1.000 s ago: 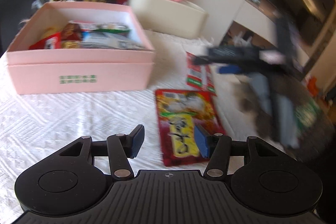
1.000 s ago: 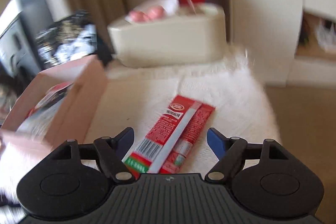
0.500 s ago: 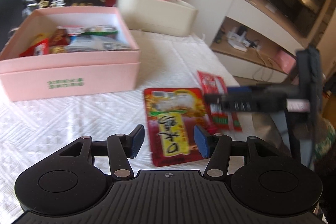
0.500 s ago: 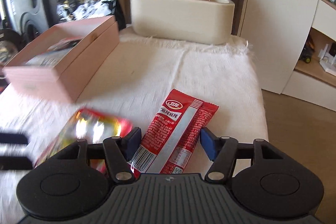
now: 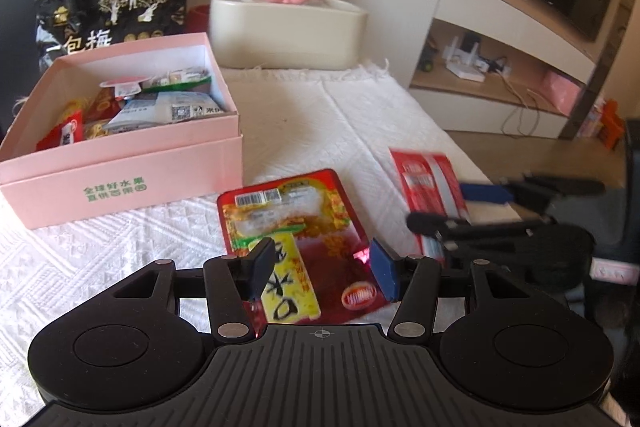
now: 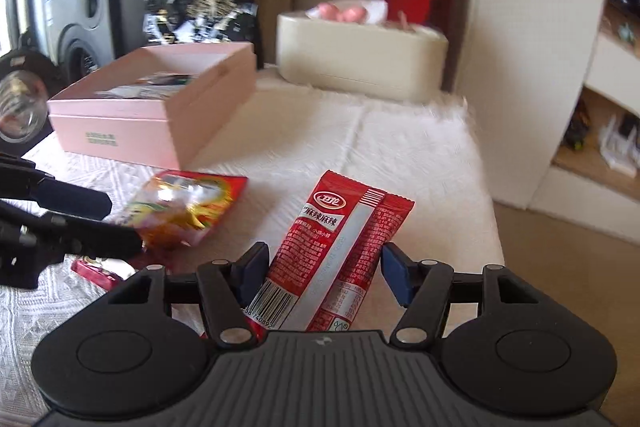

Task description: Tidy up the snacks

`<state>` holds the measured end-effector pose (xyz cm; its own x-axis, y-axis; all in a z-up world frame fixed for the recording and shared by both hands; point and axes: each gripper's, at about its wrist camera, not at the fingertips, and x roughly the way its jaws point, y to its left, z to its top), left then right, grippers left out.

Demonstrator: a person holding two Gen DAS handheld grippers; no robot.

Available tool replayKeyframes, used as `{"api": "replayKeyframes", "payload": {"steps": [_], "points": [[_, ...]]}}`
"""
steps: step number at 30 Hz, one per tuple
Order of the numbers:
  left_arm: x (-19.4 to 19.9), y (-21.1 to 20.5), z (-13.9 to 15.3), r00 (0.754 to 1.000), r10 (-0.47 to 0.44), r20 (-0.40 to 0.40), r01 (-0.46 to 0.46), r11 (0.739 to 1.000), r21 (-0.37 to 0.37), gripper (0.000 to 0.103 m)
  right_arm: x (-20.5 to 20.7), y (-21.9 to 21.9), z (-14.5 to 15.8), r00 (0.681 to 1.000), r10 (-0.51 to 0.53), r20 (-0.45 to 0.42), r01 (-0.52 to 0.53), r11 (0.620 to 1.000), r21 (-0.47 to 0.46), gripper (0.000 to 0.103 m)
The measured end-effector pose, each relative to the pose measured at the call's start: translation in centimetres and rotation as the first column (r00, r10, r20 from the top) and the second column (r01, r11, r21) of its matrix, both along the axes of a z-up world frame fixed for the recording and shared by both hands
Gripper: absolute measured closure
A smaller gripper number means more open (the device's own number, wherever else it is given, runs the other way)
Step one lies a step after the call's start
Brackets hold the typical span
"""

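A pink box (image 5: 120, 183) holds several snack packets; it also shows in the right wrist view (image 6: 160, 123). A red and yellow snack pack (image 5: 296, 235) lies flat on the white cloth, between the open jaws of my left gripper (image 5: 320, 271). A long red snack packet (image 6: 340, 251) lies between the open jaws of my right gripper (image 6: 324, 275). In the left wrist view the red packet (image 5: 428, 183) and the right gripper (image 5: 452, 207) are at the right. In the right wrist view the red and yellow pack (image 6: 188, 207) and the left gripper (image 6: 100, 223) are at the left.
A cream tissue box (image 5: 288, 35) and a black snack bag (image 5: 116, 7) stand at the back of the cloth-covered table (image 5: 320, 115). The table's right edge drops to the floor, with white shelving (image 5: 500, 75) beyond. A small red packet (image 6: 100, 271) lies at the front left.
My left gripper has moved right and down until its jaws straddle the red and yellow pack. My right gripper has settled over the long red packet. Both stayed open.
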<state>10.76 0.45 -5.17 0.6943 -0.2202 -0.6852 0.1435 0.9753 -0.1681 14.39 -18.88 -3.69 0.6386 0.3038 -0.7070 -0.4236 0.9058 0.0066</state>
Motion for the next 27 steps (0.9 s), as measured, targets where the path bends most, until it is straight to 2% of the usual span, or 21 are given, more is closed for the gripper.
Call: {"api": "replayKeyframes", "payload": {"steps": [3,6,7,14,17,20,27], "points": [[0.8,-1.2,-0.4,1.0,-0.009,0.004,0.009,0.998,0.066,0.046,0.4,-1.2,-1.1,0.998,-0.042,-0.051,0.045,0.998,0.045,0.035],[1.0,-2.4,-1.4,0.999,-0.033,0.014,0.03,0.982,0.189,0.042,0.3,-1.6,-1.5,0.997,-0.065,-0.04,0.068,0.995,0.073,0.031],[0.8,-2.4,-1.5,0.999,-0.039,0.025,0.033,0.978,0.207,0.041,0.3,-1.5,-1.5,0.997,-0.067,-0.038,0.069,0.995,0.07,0.031],[0.5,-0.4,-1.7,1.0,-0.007,0.017,0.004,0.986,0.166,0.039,0.1,-1.1,-1.6,0.997,-0.068,-0.03,0.069,0.996,0.054,0.027],[0.8,0.1,-1.7,1.0,0.005,-0.002,-0.005,0.993,0.118,0.04,0.0,-1.0,-1.6,0.997,-0.068,-0.028,0.069,0.996,0.047,0.027],[1.0,0.1,-1.8,1.0,-0.022,-0.016,0.023,0.997,0.068,0.04,0.0,-0.9,-1.6,0.997,-0.07,-0.027,0.071,0.997,0.041,0.026],[0.4,-0.1,-1.8,0.999,-0.047,-0.005,0.047,0.995,0.085,0.037,0.1,-0.8,-1.7,0.996,-0.082,-0.028,0.083,0.996,0.034,0.022]]}}
